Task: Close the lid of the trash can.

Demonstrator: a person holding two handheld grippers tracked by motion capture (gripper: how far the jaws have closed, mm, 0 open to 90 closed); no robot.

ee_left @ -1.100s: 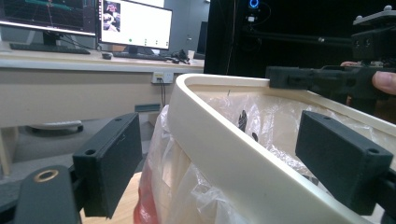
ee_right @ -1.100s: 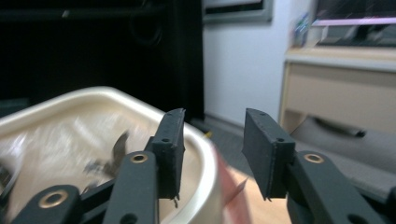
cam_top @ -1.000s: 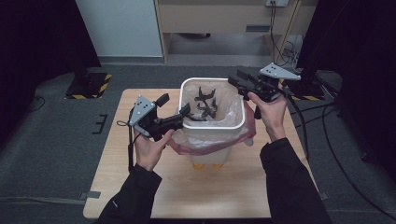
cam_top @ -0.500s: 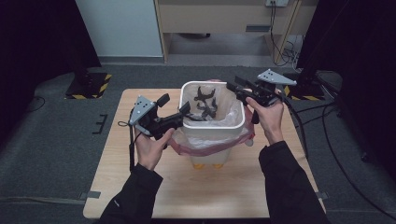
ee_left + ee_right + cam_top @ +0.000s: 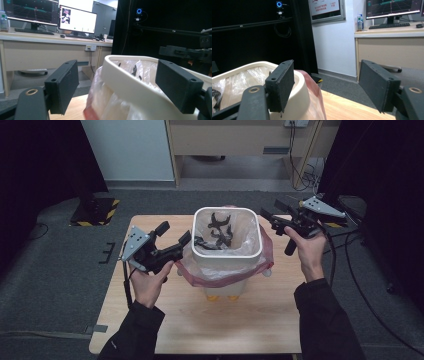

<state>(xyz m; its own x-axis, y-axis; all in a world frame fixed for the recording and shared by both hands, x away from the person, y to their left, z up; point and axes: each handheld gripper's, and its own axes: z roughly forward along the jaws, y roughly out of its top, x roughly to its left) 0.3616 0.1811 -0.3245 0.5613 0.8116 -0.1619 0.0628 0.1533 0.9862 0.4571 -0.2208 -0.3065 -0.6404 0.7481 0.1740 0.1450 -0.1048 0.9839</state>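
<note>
At the middle of the table, with the white bin and its pink liner bag between them, we hold the left gripper wide beside the rim and the right gripper, jaws just opened and empty, off the far right corner, so next we likely grip the rim or bag edge on both sides.

Setting: a laboratory recording space. Black curtains enclose both sides of a small wooden table standing on grey carpet. A webcam is mounted on a dark rail. Monitors showing plots stand on a long desk with a keyboard; cables hang below. A hazard-striped base sits on the floor.
</note>
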